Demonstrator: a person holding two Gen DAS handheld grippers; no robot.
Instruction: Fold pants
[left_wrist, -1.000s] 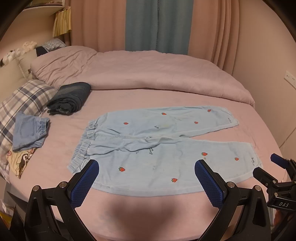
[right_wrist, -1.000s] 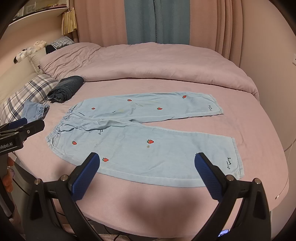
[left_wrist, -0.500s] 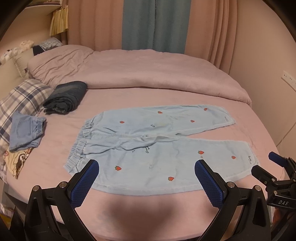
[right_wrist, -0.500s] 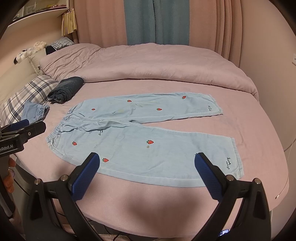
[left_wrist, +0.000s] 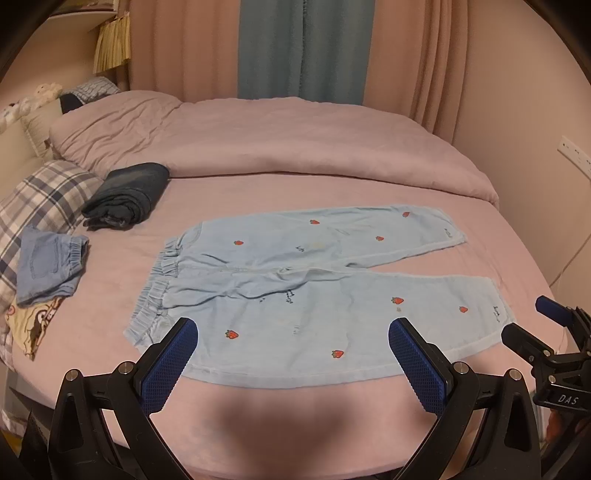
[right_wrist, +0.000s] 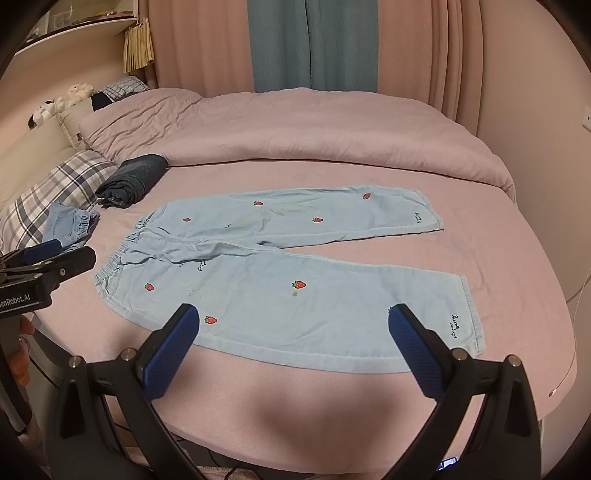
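Both grippers, left gripper (left_wrist: 291, 354) and right gripper (right_wrist: 293, 345), hang with fingers spread wide, holding and touching nothing. Pants (left_wrist: 314, 284) lie flat, legs splayed, near the bed's (left_wrist: 295, 417) front edge. Risk: pinching only 1 layer, or sheet too, dragging wrinkles.

Pink bed (left_wrist: 258, 192): light-blue strawberry pants (left_wrist: 303, 288) spread flat; folded dark jeans (left_wrist: 127, 195), plaid pillow (left_wrist: 40, 199), duvet (left_wrist: 277, 140).
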